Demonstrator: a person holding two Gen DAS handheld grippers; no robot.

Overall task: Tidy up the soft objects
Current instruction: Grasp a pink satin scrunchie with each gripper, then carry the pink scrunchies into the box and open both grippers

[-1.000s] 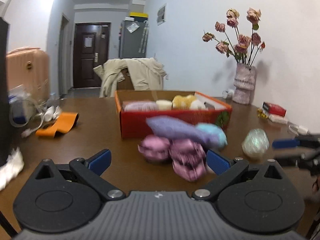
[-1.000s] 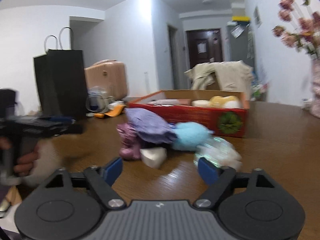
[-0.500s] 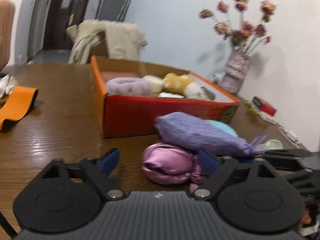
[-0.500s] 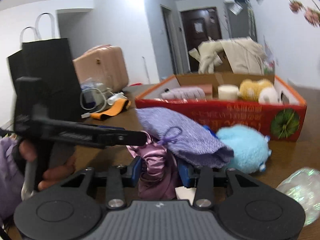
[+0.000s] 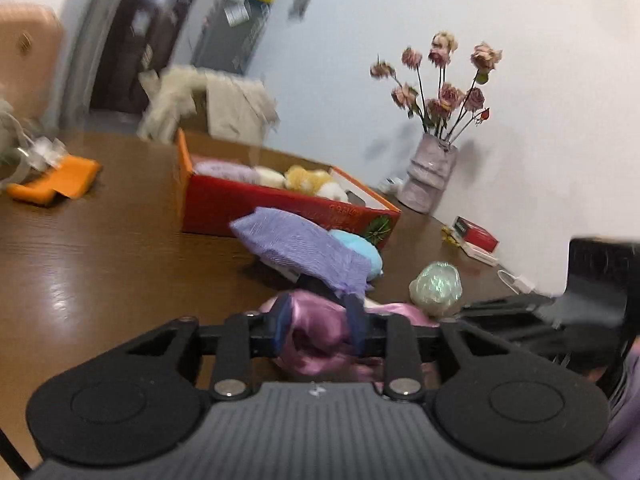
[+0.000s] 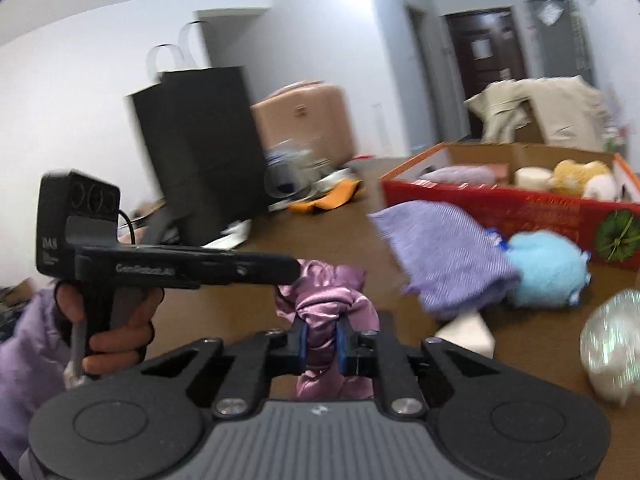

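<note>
Both grippers are shut on the pink satin cloth [image 5: 316, 336], one at each end. My left gripper [image 5: 319, 326] pinches one bunch. My right gripper [image 6: 322, 342] pinches the cloth [image 6: 326, 304] at the other end; the left gripper's body [image 6: 188, 268] shows there too. A purple knit pouch [image 5: 300, 250] leans on a blue plush [image 5: 360, 248] in front of the red box [image 5: 280, 216], which holds several soft toys. The same pouch [image 6: 444, 256], blue plush [image 6: 548, 268] and box [image 6: 500, 204] show in the right view.
An iridescent ball [image 5: 436, 286] lies on the brown table [image 5: 100, 256] to the right. A vase of dried roses [image 5: 430, 176] and a small red box [image 5: 476, 236] stand by the wall. An orange item [image 5: 56, 184] lies far left. A black paper bag [image 6: 200, 152] stands left.
Both grippers have closed on the pink satin cloth; the left was open half a second ago. The cloth is now pulled nearer, away from the purple pouch.
</note>
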